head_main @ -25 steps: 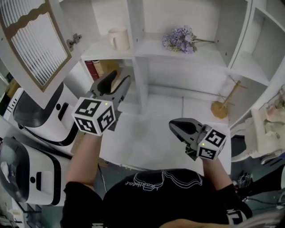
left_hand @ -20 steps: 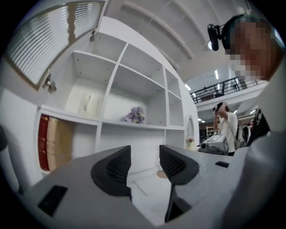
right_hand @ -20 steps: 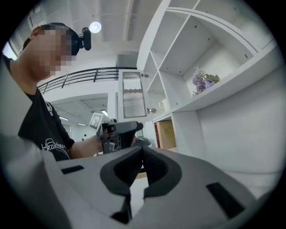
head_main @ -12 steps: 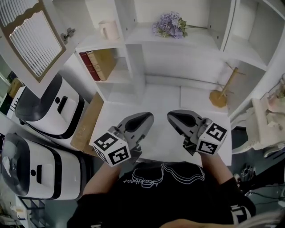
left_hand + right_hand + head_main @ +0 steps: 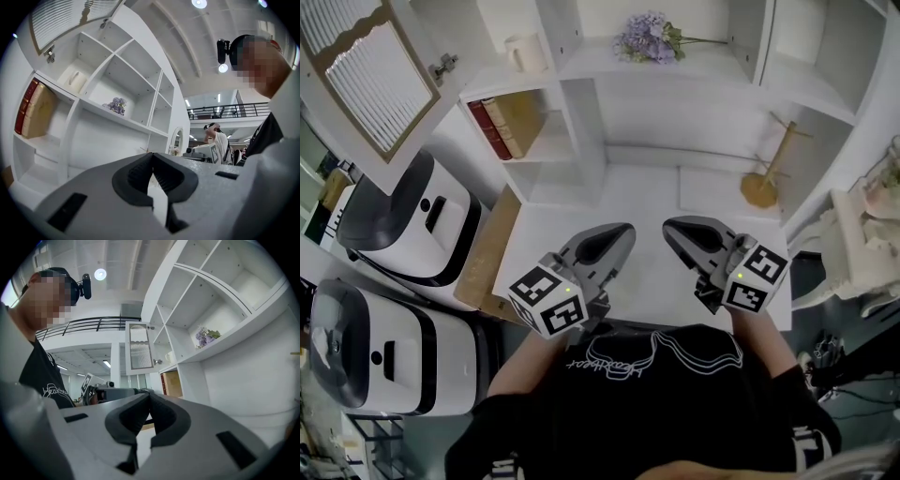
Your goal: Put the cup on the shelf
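Observation:
The pale cup stands upright in the upper left compartment of the white shelf, beside the open cabinet door. It also shows in the left gripper view as a cup far off. My left gripper hovers low over the white tabletop near my body, well short of the shelf; its jaws have just been closing and now meet with nothing between them. My right gripper is level beside it, shut and empty.
Red and tan books fill the compartment under the cup. Purple flowers lie on the middle shelf. A wooden stand sits at the table's right back. Two white appliances stand left of the table. The louvred cabinet door hangs open.
My left gripper has drawn back from the shelf toward my body, dropped lower, and gone from open to shut. The right gripper has drifted slightly.

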The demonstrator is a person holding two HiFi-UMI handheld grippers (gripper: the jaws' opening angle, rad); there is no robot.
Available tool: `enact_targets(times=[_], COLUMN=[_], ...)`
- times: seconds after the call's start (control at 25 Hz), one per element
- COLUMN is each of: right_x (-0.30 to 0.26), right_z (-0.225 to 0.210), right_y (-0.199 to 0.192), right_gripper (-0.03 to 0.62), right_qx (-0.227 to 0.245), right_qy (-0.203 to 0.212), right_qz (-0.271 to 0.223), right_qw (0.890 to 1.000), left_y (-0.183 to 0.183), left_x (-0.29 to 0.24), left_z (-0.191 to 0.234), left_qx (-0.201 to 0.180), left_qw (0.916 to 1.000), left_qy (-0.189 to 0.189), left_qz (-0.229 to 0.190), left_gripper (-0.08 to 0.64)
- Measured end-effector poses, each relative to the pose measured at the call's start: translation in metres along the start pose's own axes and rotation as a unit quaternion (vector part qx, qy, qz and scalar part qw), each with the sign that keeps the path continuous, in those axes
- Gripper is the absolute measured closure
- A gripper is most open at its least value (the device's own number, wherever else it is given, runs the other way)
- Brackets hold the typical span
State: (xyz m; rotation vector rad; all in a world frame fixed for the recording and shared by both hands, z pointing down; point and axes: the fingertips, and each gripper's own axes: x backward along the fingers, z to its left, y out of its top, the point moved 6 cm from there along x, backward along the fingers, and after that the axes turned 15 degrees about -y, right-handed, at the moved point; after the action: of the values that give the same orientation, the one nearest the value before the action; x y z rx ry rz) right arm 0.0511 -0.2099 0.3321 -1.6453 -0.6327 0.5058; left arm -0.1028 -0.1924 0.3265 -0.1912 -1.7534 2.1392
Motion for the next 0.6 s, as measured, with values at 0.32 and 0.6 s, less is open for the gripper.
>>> enact_targets(times=[0.32,0.6], right_x=[0.0054,0.0075], right_z=[0.0001,0.0031], right_y=[-0.0037,-0.0052], right_gripper=[0.588,0.588], right_qx=[-0.006,0.000], right_qy=[-0.008,-0.009], right_qz=[0.003,0.005], right_qw=[1.000,1.000], left_y=[-0.0029,-0.0029], left_x=[-0.0003,0.0044], left_z=[-0.0046,-0.0046], left_qx=[-0.003,-0.003], left_qw=[1.0000,0.9999], left_qy=[0.003,0.011], left_qz=[0.005,-0.005], left_gripper=[0.555,0.555])
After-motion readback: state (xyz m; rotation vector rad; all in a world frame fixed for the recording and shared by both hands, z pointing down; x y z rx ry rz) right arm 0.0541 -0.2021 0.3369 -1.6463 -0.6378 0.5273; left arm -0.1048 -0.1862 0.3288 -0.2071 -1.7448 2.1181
